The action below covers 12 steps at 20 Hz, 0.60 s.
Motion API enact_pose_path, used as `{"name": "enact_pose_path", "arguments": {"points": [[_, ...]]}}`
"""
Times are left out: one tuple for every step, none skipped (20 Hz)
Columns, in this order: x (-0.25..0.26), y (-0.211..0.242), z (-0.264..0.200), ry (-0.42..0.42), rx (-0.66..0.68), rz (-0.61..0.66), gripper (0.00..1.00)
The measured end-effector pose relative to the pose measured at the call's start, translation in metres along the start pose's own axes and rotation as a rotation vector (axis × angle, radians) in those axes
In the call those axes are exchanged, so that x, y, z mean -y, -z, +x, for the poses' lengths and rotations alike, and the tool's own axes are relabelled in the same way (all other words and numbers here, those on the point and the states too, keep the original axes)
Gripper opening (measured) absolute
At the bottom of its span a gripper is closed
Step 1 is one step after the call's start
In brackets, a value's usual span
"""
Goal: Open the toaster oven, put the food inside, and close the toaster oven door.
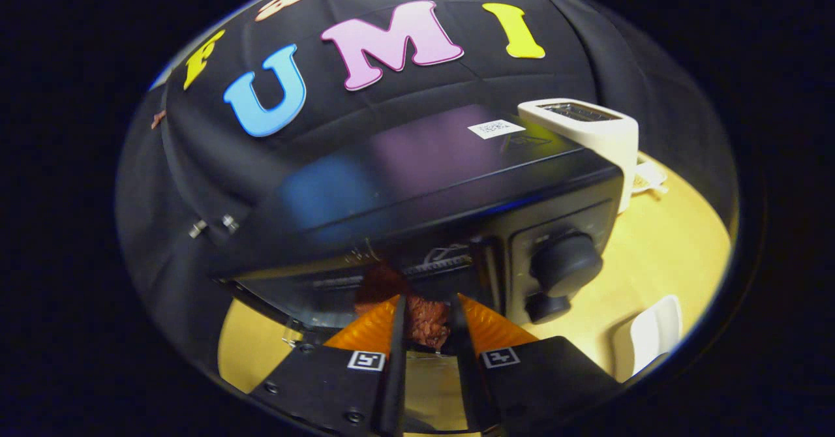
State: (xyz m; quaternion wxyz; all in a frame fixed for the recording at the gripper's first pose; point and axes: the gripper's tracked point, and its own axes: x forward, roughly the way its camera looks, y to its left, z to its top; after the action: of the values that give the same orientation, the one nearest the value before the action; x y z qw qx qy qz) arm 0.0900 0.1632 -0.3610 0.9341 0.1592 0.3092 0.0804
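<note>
Gripper (427, 313) of mine sits right at the mouth of the toaster oven (417, 215), its two fingers drawn in narrow and pressing on a reddish-brown piece of food (427, 323) held between them. From what I see, the food is at the front opening of the oven, just over the lowered door (287, 300), whose glass panel slopes down toward the wooden table (659, 261). Behind the food I can make out a wire rack (437, 264) inside the dark cavity. To the right of the opening, on the oven's control panel, there are two round knobs, a large upper knob (566, 264) and a smaller lower knob (548, 306). On the glossy black top of the oven lies a small white sticker (496, 128). Beyond the oven's far right corner stands a white slot toaster (590, 130), touching or just beside it; I cannot tell which. Near my right finger, well apart from the oven, a white dish (652, 339) rests on the table
</note>
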Motion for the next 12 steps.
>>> {"name": "enact_pose_path", "arguments": {"points": [[-0.002,0.000,-0.005,0.000,0.008,-0.023,0.44],[-0.005,0.002,-0.012,-0.006,0.009,-0.042,0.63],[-0.002,0.000,-0.023,0.015,0.022,-0.070,0.82],[-0.003,-0.005,-0.031,0.019,0.041,-0.087,1.00],[-0.005,-0.006,-0.039,0.016,0.049,-0.092,0.97],[-0.005,-0.007,-0.049,0.012,0.049,-0.095,0.98],[-0.002,-0.007,-0.057,0.017,0.048,-0.095,0.98],[-0.001,-0.010,-0.068,0.023,0.056,-0.099,0.98],[0.001,-0.014,-0.079,0.027,0.064,-0.103,0.98],[0.001,-0.018,-0.090,0.027,0.074,-0.111,0.98],[0.000,-0.023,-0.103,0.023,0.086,-0.123,0.98],[0.000,-0.028,-0.116,0.020,0.099,-0.135,0.98]]}}
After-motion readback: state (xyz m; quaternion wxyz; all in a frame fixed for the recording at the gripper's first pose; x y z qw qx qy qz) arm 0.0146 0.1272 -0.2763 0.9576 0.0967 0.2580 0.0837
